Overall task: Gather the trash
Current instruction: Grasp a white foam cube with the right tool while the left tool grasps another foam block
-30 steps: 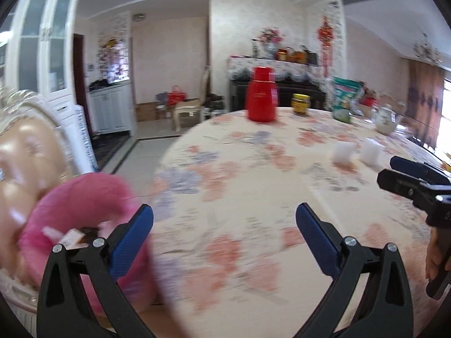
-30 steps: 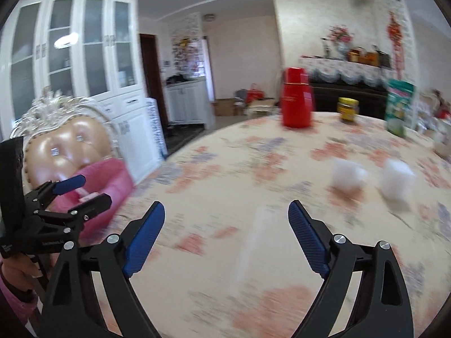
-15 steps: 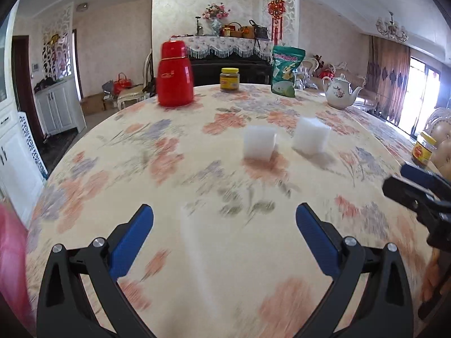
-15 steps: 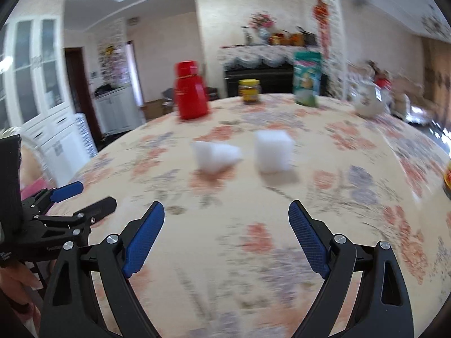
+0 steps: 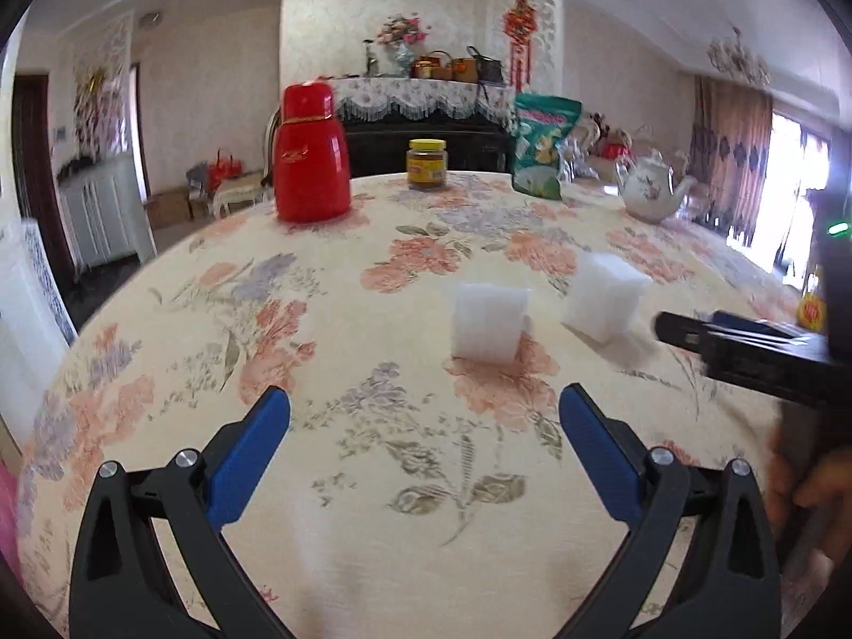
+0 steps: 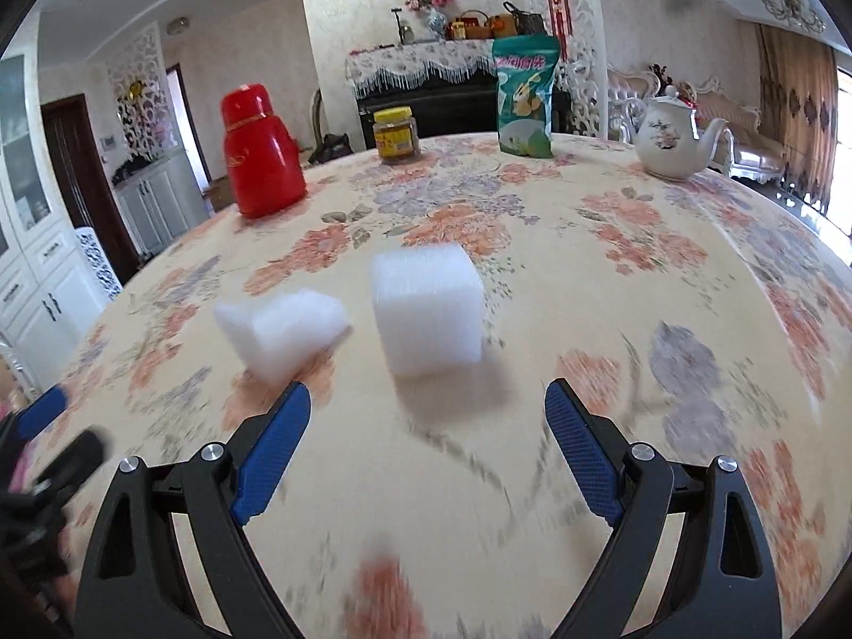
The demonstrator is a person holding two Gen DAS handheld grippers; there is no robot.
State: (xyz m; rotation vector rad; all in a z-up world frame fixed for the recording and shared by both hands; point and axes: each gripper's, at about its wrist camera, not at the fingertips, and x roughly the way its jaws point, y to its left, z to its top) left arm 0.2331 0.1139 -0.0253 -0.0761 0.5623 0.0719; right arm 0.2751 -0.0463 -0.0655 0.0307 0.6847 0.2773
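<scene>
Spreading wide with nothing between the jaws, the right gripper faces the upright foam block just ahead, presumably readied for a grasp; the left gripper, equally open and empty, aims at the tilted foam piece, long axis running away leftward in the right view; both lie on the floral tablecloth, well short of the red thermos.

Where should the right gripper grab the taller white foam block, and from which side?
Take the foam block across its left and right faces, coming straight in from the near side. It stands upright, squarish, centred ahead of the open right gripper, whose jaws look wider than the block.
</scene>
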